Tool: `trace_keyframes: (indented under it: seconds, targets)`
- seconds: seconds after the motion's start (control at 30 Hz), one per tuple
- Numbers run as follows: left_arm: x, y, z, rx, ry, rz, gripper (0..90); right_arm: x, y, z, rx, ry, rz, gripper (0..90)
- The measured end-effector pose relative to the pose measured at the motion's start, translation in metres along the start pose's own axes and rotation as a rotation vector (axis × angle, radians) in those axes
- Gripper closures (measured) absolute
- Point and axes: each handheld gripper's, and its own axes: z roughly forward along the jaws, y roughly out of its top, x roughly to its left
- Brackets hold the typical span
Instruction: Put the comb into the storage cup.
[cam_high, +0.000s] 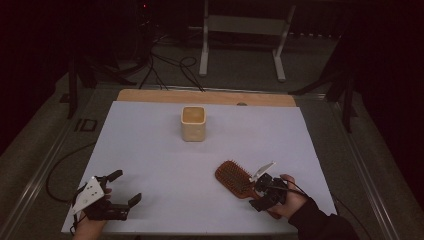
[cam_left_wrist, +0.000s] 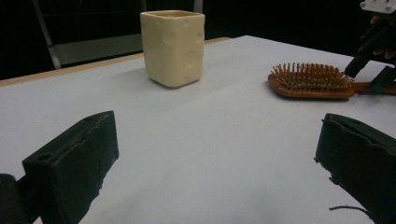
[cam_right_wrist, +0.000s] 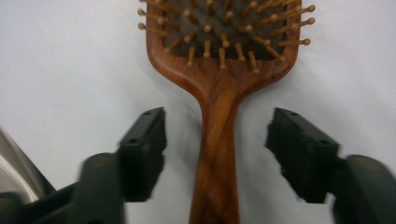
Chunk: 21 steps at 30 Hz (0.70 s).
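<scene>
Hairbrush (cam_high: 233, 178): lies bristles-up on the white worktop (cam_high: 165, 165) at the near right, its wooden handle (cam_right_wrist: 217, 154) pointing toward the person.
Right gripper (cam_high: 263, 192): spread wide, one jaw on each side of the handle, neither touching it yet; the handle sits between them, a little nearer the left jaw in the right gripper view.
Left gripper (cam_high: 125, 187): also spread, holding nothing, resting low at the near left, well apart from the brush.
Cup (cam_high: 193, 123): cream, square-sided, upright toward the far middle, probably where the brush goes.
Risk, off-centre close: one jaw may meet the handle first and swivel the brush flat across the worktop.
Risk, smooth tapered wood: a grip this far from the heavy head could let the brush droop or slide out when lifted.
</scene>
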Motion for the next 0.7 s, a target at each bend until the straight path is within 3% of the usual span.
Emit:
trace_keyframes:
  seconds: [0.07, 0.27, 0.7]
  targets:
    - [0.000, 0.000, 0.000, -0.002, -0.001, 0.001, 0.1, 0.000, 0.002, 0.001, 0.018, -0.016, -0.014, 42.4]
    - [0.000, 0.000, 0.000, -0.001, 0.001, -0.001, 0.0, 0.001, 0.008, 0.002, 0.050, -0.020, 0.002, 54.8]
    - [-0.001, 0.001, 0.000, -0.004, -0.007, -0.001, 0.0, 0.003, 0.017, 0.015, 0.141, -0.034, 0.026, 59.8]
